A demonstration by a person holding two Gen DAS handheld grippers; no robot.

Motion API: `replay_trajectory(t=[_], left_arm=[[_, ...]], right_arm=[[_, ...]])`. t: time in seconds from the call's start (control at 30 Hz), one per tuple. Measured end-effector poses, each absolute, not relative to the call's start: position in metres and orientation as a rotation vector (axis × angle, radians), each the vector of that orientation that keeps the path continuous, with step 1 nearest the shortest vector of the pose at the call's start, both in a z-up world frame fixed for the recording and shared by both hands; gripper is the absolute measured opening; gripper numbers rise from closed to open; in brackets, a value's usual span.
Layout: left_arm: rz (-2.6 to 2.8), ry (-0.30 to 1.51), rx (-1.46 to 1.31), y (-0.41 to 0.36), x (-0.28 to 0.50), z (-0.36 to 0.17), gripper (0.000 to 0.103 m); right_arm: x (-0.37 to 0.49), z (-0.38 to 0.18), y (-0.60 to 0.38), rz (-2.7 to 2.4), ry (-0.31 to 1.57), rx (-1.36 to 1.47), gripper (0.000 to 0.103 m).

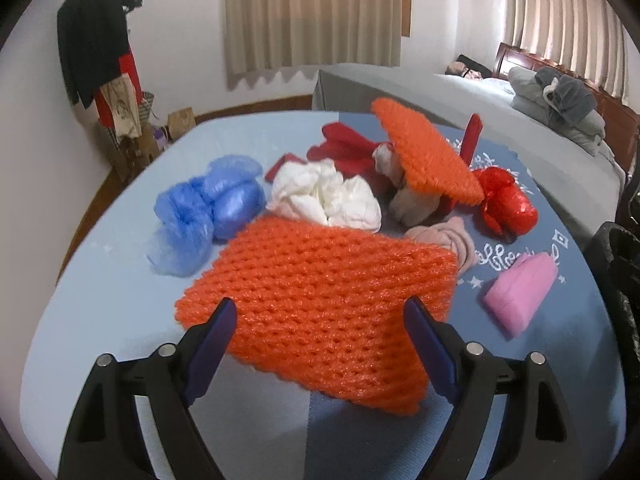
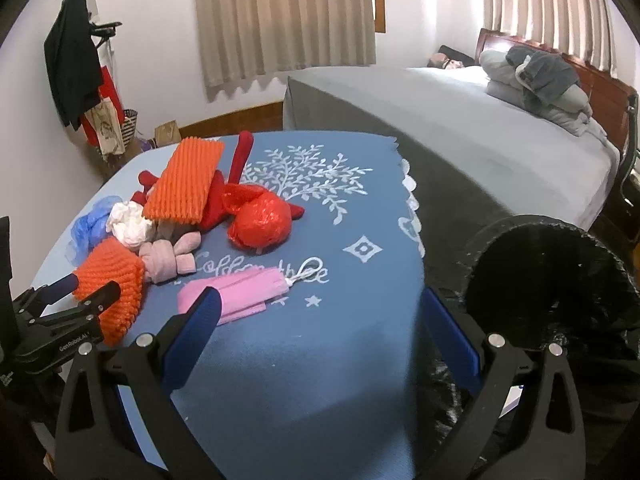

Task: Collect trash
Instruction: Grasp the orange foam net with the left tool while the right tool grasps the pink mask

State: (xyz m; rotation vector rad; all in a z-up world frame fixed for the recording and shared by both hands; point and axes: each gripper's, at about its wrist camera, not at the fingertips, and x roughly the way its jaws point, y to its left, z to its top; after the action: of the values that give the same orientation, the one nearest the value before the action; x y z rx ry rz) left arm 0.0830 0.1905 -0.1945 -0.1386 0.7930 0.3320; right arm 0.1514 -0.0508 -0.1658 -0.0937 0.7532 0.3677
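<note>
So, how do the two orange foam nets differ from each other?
The near orange foam net sits between the fingers of the left hand-held gripper, while the far orange foam net is touched by no gripper. The near one is low at the table's front; the far one rests tilted on top of the pile. Both share the same orange mesh texture.

The left wrist view is taken low and close over the table (image 1: 100, 312), facing along its fingers across the pile toward the curtained window (image 1: 312, 12), with an orange foam net (image 1: 320, 312) filling the near foreground. The right wrist view is set higher and further right, facing the same window (image 2: 284, 16), with the bin (image 2: 548, 280) at its right. The table, pile, bed (image 2: 460, 120) and coat rack (image 2: 76, 60) are shared, and the left gripper (image 2: 86, 286) is seen from the right view.
</note>
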Motion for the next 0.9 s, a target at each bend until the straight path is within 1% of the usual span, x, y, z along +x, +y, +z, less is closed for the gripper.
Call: replay_trajectory(t=[0.07, 0.17, 0.23, 0.27, 0.3, 0.4, 0.43, 0.47, 0.5, 0.7, 0.73, 0.77, 0.8, 0.83, 0.87, 0.9], left_arm=[[0.324, 0.804, -0.146, 0.192, 0.084, -0.196, 0.083], [0.306, 0.813, -0.148, 0.192, 0.085, -0.197, 0.074], [0.298, 0.813, -0.14, 0.19, 0.085, -0.197, 0.064], [0.298, 0.813, -0.139, 0.19, 0.085, -0.197, 0.06], [0.29, 0.812, -0.144, 0.19, 0.085, -0.197, 0.054], [0.284, 0.809, -0.141, 0.188, 0.085, -0.196, 0.043], [0.274, 0.809, -0.141, 0.188, 0.085, -0.197, 0.035], [0.27, 0.809, -0.139, 0.187, 0.086, -0.196, 0.034], [0.263, 0.809, -0.134, 0.185, 0.086, -0.196, 0.029], [0.258, 0.805, -0.144, 0.186, 0.086, -0.196, 0.022], [0.258, 0.804, -0.144, 0.186, 0.087, -0.195, 0.021], [0.259, 0.803, -0.144, 0.186, 0.086, -0.195, 0.021], [0.259, 0.8, -0.144, 0.185, 0.086, -0.195, 0.02], [0.258, 0.798, -0.146, 0.185, 0.086, -0.194, 0.018], [0.258, 0.795, -0.149, 0.186, 0.085, -0.194, 0.018], [0.257, 0.793, -0.154, 0.186, 0.084, -0.194, 0.017]], right_arm=[[0.153, -0.169, -0.047, 0.369, 0.761, -0.096, 0.097], [0.158, -0.175, -0.04, 0.373, 0.774, -0.099, 0.097], [0.16, -0.178, -0.035, 0.378, 0.781, -0.102, 0.097], [0.161, -0.18, -0.033, 0.382, 0.783, -0.103, 0.097], [0.162, -0.181, -0.029, 0.387, 0.785, -0.107, 0.097], [0.165, -0.186, -0.02, 0.397, 0.795, -0.117, 0.097], [0.166, -0.188, -0.018, 0.399, 0.801, -0.119, 0.097], [0.168, -0.19, -0.014, 0.403, 0.809, -0.119, 0.097], [0.169, -0.193, -0.01, 0.404, 0.816, -0.12, 0.097], [0.179, -0.206, 0.009, 0.423, 0.882, -0.154, 0.096], [0.179, -0.209, 0.012, 0.434, 0.898, -0.163, 0.094], [0.179, -0.209, 0.014, 0.447, 0.904, -0.163, 0.084], [0.179, -0.209, 0.015, 0.482, 0.91, -0.15, 0.079], [0.178, -0.208, 0.016, 0.505, 0.913, -0.14, 0.07], [0.177, -0.207, 0.018, 0.527, 0.914, -0.138, 0.06], [0.176, -0.206, 0.019, 0.552, 0.917, -0.133, 0.053]])
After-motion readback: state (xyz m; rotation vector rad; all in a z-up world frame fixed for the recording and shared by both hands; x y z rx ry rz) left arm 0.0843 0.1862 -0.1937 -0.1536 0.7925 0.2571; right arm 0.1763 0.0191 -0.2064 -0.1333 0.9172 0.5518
